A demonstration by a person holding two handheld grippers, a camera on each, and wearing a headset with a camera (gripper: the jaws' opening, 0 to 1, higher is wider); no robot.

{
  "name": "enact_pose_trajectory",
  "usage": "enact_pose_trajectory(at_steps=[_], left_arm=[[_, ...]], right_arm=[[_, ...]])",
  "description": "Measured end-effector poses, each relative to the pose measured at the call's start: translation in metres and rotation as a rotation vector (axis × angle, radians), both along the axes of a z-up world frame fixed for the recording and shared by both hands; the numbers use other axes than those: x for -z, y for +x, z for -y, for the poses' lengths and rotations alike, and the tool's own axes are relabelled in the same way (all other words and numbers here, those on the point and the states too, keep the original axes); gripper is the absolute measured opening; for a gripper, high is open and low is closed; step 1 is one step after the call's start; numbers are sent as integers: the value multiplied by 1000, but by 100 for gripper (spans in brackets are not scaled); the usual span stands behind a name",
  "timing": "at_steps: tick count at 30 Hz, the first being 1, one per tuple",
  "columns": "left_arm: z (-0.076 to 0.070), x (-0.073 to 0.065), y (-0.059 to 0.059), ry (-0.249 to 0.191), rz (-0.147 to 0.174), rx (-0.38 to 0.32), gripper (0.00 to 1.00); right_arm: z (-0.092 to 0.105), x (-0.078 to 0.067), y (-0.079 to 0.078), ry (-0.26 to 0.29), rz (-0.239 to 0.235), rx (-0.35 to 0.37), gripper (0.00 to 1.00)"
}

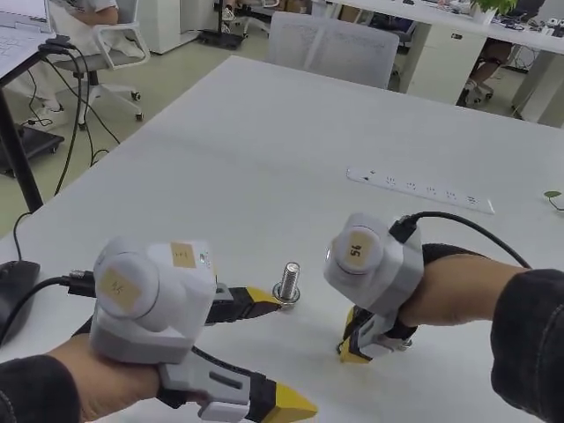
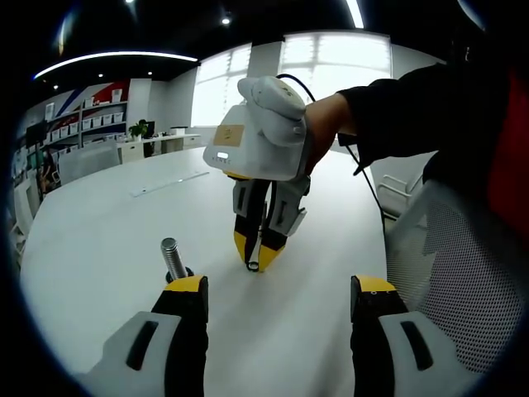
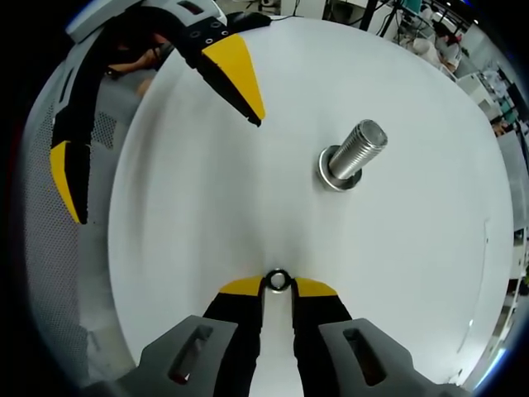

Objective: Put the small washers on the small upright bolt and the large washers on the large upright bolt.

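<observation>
An upright threaded bolt (image 1: 288, 282) (image 2: 172, 258) (image 3: 354, 153) stands on the white table (image 1: 264, 159), with a washer (image 3: 333, 176) lying flat around its foot. My right gripper (image 1: 355, 352) (image 3: 278, 285) points down at the table to the right of the bolt. It is shut on a small washer (image 3: 278, 279), a ring held at its tips; from the left gripper view its pinched tips (image 2: 256, 258) sit just above the surface. My left gripper (image 1: 280, 352) (image 2: 281, 289) is open with nothing between its jaws. One of its fingertips (image 1: 264, 297) lies close beside the bolt.
A white power strip (image 1: 421, 189) lies further back on the right of the table. A grey chair (image 1: 333, 48) stands at the far edge. A black cable (image 1: 467, 227) runs from my right gripper. The table's left edge is near a black stand (image 1: 18, 150).
</observation>
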State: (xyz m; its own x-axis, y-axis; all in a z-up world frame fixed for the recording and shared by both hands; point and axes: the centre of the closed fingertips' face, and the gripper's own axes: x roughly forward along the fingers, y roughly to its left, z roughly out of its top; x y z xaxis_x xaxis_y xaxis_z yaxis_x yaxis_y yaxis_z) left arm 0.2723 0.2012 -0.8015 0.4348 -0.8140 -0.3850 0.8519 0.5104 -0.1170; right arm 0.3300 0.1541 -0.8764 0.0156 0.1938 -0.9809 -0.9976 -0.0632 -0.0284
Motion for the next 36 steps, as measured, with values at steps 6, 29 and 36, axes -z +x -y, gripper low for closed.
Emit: enact_pose_trajectory(at_steps=[6,29,36], left_arm=[[0,0,0,1,1,0,69],[2,-2,0,2,3,12,69],[3,-2,0,2,3,17,69]], right_arm=[[0,0,0,-1,3,-9,14],[21,-13,-7,-7,4,20,14],[37,-15,-9,-14,9,43,14]])
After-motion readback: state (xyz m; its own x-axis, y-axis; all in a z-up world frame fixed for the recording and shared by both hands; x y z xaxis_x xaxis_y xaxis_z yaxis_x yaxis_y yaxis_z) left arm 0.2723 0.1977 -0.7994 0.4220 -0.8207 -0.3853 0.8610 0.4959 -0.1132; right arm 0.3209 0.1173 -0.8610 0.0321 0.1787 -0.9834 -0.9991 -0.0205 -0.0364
